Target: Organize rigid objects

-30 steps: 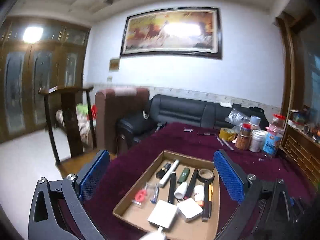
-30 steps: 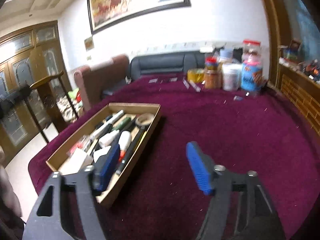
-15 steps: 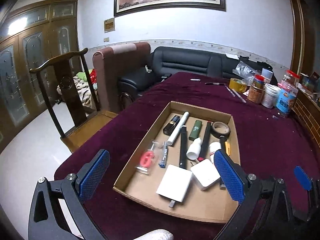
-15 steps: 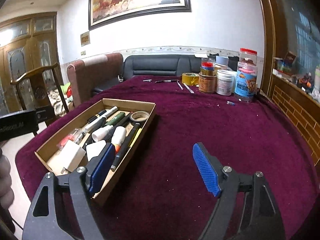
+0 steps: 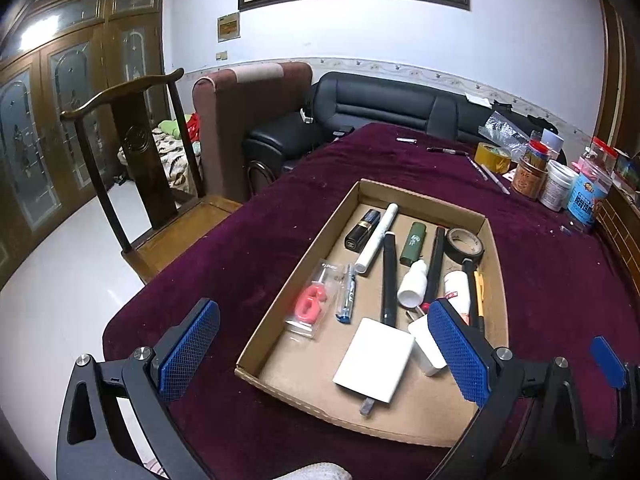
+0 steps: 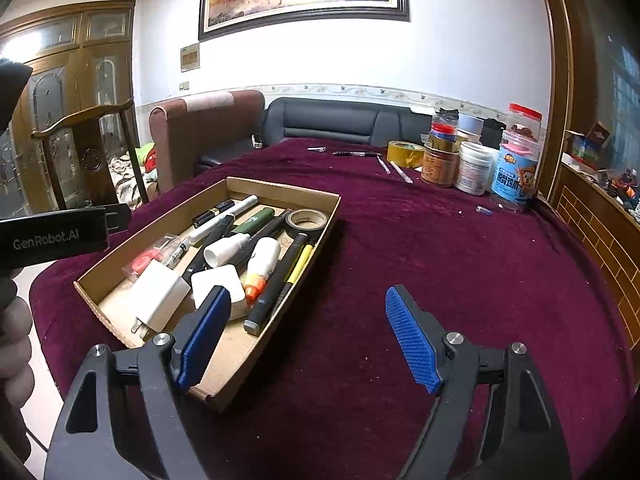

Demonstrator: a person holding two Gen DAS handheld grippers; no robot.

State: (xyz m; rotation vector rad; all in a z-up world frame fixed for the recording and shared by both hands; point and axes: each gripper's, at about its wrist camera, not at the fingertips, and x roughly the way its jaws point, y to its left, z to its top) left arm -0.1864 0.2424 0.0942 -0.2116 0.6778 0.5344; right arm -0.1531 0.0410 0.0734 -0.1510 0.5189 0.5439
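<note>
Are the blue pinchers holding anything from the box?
No, nothing is held. The left gripper and right gripper are both open and empty, above the near end of the box.

A shallow cardboard tray is sitting on the maroon-covered table, holding the rigid objects in loose rows. A black lipstick tube is lying at the far left beside a long white marker. A black pen is lying lengthwise next to a green lighter. A roll of black tape is resting flat in the far right corner. A small white bottle is lying on its side mid-tray. A red number candle in clear wrap is lying near the left wall, and a white charger block is lying flat toward the near end, touching a second white adapter.
</note>
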